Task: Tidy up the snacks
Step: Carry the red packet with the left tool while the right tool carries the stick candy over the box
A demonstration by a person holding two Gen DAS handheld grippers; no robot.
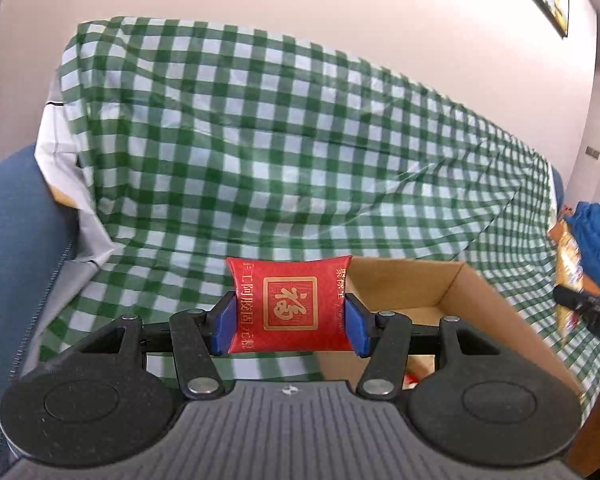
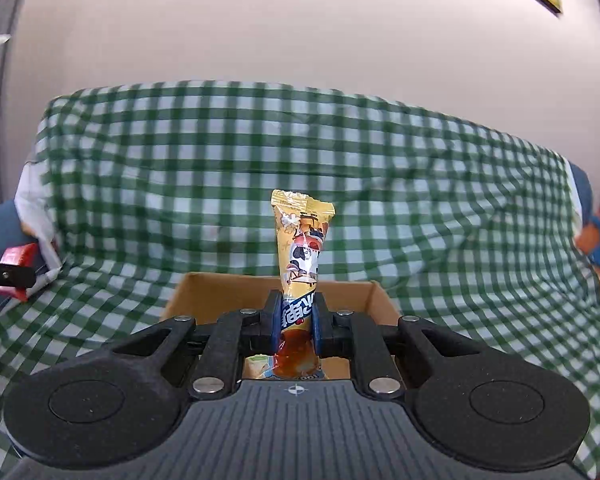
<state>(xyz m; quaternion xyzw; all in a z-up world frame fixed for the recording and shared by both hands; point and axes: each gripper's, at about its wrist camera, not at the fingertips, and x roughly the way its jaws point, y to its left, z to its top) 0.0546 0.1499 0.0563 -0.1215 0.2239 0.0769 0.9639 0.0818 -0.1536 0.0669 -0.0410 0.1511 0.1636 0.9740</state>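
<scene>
two snacks gripped, both near the cardboard box (image 2: 220, 292)

red pillow packet (image 1: 288, 309) sits clamped in the left gripper (image 1: 290, 322) beside the box; yellow snack bar (image 2: 302, 248) stands pinched in the right gripper (image 2: 298, 326) over it. neither is dropped in yet; something already lies inside.

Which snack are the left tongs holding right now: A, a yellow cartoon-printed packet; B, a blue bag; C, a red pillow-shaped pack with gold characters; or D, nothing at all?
C: in the left wrist view the left tongs are shut on the red pillow pack, its gold square emblem facing the camera, beside the open cardboard box.
</scene>
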